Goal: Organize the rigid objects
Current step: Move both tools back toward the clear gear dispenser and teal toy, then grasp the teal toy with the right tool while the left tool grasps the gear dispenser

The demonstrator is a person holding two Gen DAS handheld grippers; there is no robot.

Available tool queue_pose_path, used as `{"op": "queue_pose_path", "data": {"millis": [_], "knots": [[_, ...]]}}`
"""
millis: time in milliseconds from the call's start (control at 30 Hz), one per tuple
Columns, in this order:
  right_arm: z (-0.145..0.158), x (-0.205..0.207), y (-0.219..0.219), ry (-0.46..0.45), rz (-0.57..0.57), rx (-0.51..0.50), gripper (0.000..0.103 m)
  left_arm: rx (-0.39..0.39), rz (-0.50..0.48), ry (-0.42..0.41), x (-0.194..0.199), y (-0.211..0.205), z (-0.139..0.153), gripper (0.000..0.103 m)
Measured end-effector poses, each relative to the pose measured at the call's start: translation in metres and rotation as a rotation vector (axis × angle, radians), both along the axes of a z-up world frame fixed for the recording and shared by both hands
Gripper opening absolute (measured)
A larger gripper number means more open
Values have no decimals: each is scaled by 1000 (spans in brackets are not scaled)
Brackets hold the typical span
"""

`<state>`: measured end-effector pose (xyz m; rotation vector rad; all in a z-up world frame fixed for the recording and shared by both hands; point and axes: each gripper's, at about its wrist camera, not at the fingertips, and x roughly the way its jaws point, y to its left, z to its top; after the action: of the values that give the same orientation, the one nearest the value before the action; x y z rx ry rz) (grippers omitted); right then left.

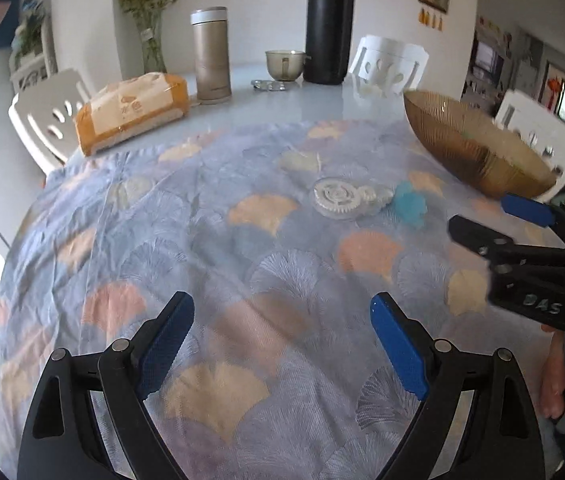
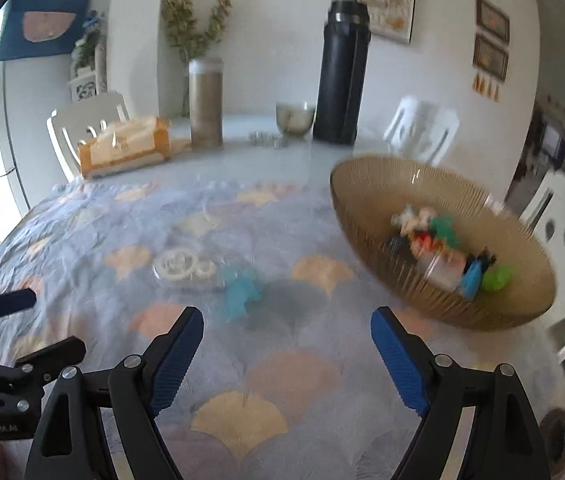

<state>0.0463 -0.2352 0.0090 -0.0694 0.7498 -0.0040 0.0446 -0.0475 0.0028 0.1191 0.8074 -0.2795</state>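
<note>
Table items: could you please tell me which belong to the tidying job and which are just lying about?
Job:
white gear toy
blue toy
amber bowl of small toys

Lying about:
black flask
gold tumbler
bread loaf
glass cup
vase

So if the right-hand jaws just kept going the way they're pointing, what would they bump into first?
Probably the patterned tablecloth, just short of the small blue toy. The right gripper is open and tilted downward; depth is hard to judge.
</note>
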Motion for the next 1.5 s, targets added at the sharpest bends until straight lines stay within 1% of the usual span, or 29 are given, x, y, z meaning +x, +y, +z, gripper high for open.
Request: {"op": "queue_pose_path", "data": {"millis": [33,100,167,233,267,367,467,533,567,600,667,733,800,833,900,933,967,1033,1133,1167,1233,1267,1367,1400,1433,1467,1500], "knots": [[-2,1,2,15,1,-14,85,20,-3,4,0,-3,-2,89],[-5,1,7,22,12,-43,85,32,-12,17,0,-6,-3,89],[-5,0,11,18,21,-62,85,21,-16,48,2,-5,-6,89],[-5,-1,13,19,21,-68,86,2,-21,103,8,-3,-11,89],[-4,0,12,22,20,-65,86,-2,-17,115,10,-1,-12,89],[-5,1,4,35,10,-31,86,-18,-33,117,10,-1,-11,89],[-5,5,-4,57,5,25,86,-8,-44,128,12,-2,-11,89],[-1,3,-19,81,6,131,86,46,-60,135,12,-5,-8,89],[1,3,-28,118,16,206,86,96,-71,130,11,-7,-4,89],[3,3,-33,151,31,245,86,163,-91,116,11,-10,1,89],[8,8,-35,205,65,264,86,262,-149,73,12,-19,16,89],[15,19,-32,235,95,254,86,285,-206,52,20,-28,26,90],[15,32,-26,242,133,279,86,299,-253,46,34,-40,30,90],[13,39,-21,252,145,274,85,289,-279,43,42,-44,30,90],[5,51,-10,258,157,247,77,267,-311,59,58,-48,25,89],[3,55,-7,256,167,246,66,254,-315,75,66,-48,21,89],[0,59,-5,253,178,242,63,227,-328,88,73,-46,18,89],[-7,64,-3,229,176,207,62,185,-364,97,80,-46,16,89],[-18,69,-2,223,203,199,63,188,-398,92,94,-53,10,89],[-18,69,-1,203,205,185,61,178,-415,100,99,-56,7,89],[-19,71,1,198,187,144,50,167,-455,111,106,-63,2,89],[-20,72,-2,194,173,138,50,151,-475,124,110,-65,0,89],[-19,79,-12,196,179,191,49,123,-514,149,119,-69,-5,89],[-19,80,-14,197,178,200,45,123,-521,153,122,-71,-7,89],[-19,80,-15,197,183,205,36,112,-535,170,125,-75,-10,88],[-18,79,-15,198,203,220,29,101,-548,181,126,-77,-12,86],[-18,78,-15,195,197,209,29,94,-558,188,126,-79,-14,85]]}}
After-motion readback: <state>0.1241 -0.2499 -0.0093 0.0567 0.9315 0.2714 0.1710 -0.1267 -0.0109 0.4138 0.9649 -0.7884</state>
